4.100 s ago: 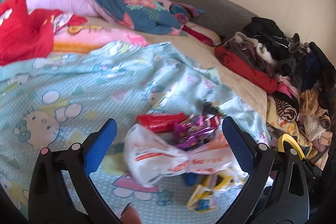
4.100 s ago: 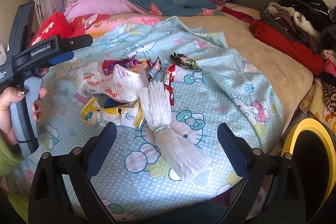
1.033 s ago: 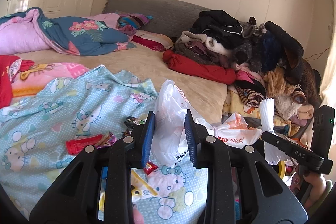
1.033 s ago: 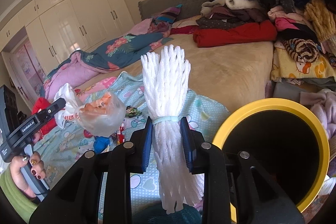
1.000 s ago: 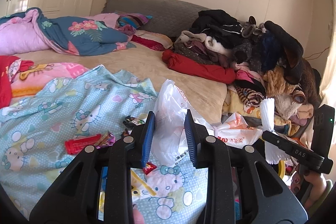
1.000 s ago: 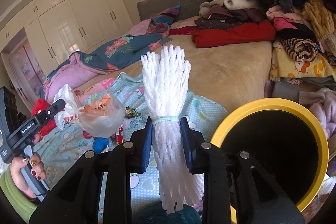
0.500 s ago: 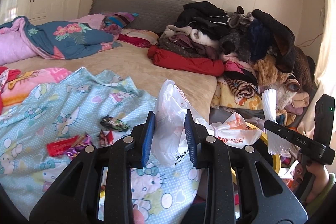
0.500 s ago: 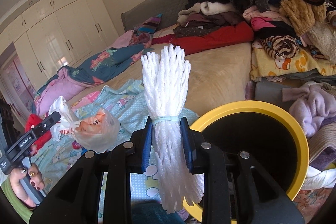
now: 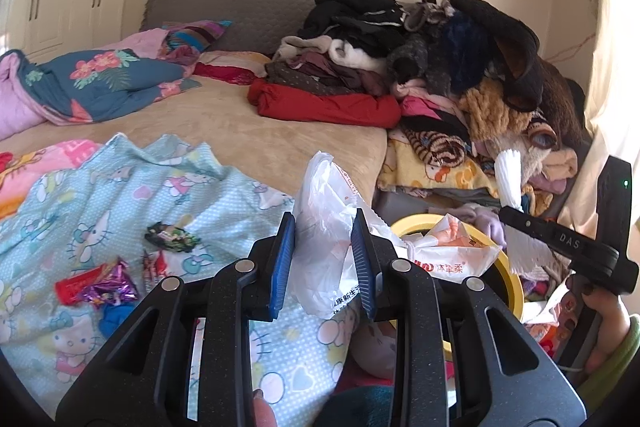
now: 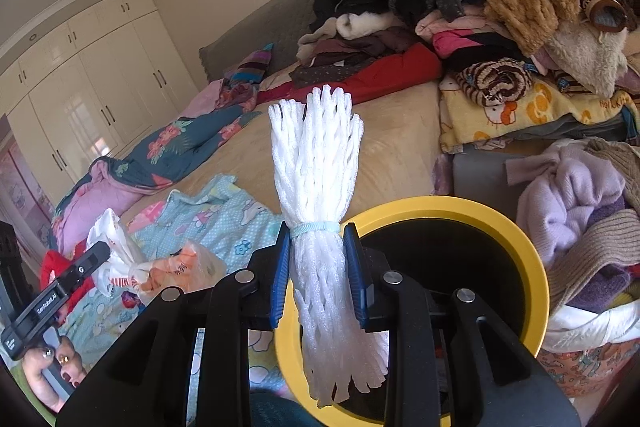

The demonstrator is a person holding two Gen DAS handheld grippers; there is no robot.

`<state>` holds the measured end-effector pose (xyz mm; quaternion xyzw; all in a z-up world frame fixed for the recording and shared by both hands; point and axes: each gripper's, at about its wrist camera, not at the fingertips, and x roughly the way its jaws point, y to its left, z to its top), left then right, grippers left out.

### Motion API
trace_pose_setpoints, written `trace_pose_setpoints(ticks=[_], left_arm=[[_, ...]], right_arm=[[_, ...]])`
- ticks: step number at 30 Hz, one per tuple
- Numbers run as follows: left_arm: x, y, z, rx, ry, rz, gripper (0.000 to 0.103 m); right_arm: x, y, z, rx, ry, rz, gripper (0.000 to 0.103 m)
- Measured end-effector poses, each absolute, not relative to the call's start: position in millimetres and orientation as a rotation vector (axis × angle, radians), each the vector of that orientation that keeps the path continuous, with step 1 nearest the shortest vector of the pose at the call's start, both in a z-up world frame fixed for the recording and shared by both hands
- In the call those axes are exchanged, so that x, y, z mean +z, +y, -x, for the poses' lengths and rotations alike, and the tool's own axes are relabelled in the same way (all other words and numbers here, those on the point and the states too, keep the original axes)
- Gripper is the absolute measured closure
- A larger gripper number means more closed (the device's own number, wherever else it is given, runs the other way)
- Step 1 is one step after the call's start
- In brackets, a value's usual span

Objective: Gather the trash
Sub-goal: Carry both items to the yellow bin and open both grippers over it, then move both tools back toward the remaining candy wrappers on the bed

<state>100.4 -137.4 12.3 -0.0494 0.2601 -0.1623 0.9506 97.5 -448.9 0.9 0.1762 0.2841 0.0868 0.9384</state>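
Left hand-held gripper (image 9: 323,255) pinched on a crumpled white bag (image 9: 332,227), held off the bed; the bag's loose end reaches right over the near rim of the yellow bin (image 9: 510,279). Wrappers (image 9: 100,283) left on the blue sheet (image 9: 120,195). Right hand-held gripper (image 10: 317,269) clamped on a foam net bundle (image 10: 316,163) at its tie, long axis upright, bottom end hanging over the bin (image 10: 532,267) mouth. Right hand is nearer; its drop looks like straight down.

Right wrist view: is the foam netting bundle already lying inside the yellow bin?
No, the right gripper holds the foam netting bundle above the yellow bin.
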Motion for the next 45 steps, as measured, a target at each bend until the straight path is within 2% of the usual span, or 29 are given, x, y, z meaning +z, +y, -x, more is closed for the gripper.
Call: trace_pose_setpoints(ticks=[33,35,36,37,38,40,42,45], left_arm=[[-59.0,-270.7,-117.6,-0.518,0.644,-0.146,0.080],[-62.2,-271.7,-118.3,-0.528,0.649,-0.143,0.072],[-64.7,-269.2,-118.1,-0.530,0.651,-0.127,0.069],[-65.5,-266.4,-118.0,-0.533,0.646,-0.110,0.059],[-65.7,-263.2,-118.2,-0.538,0.643,-0.087,0.045],[-64.0,-255.6,-116.9,-0.555,0.625,-0.030,0.030],[-61.3,-249.2,-114.7,-0.579,0.610,0.012,0.024],[-54.7,-241.3,-111.5,-0.578,0.576,0.053,0.011]], right_arm=[[-59.2,-513.4,-107.1,0.050,0.660,-0.448,0.076],[-61.5,-513.9,-108.4,0.055,0.666,-0.450,0.066],[-62.2,-514.3,-109.0,0.056,0.669,-0.450,0.055],[-63.3,-514.3,-109.1,0.055,0.668,-0.447,0.052],[-63.5,-514.5,-109.5,0.049,0.670,-0.442,0.052],[-65.4,-513.9,-110.7,0.040,0.676,-0.434,0.045],[-66.6,-512.7,-111.3,0.030,0.675,-0.432,0.036],[-63.9,-507.5,-112.3,0.018,0.661,-0.398,0.030]])
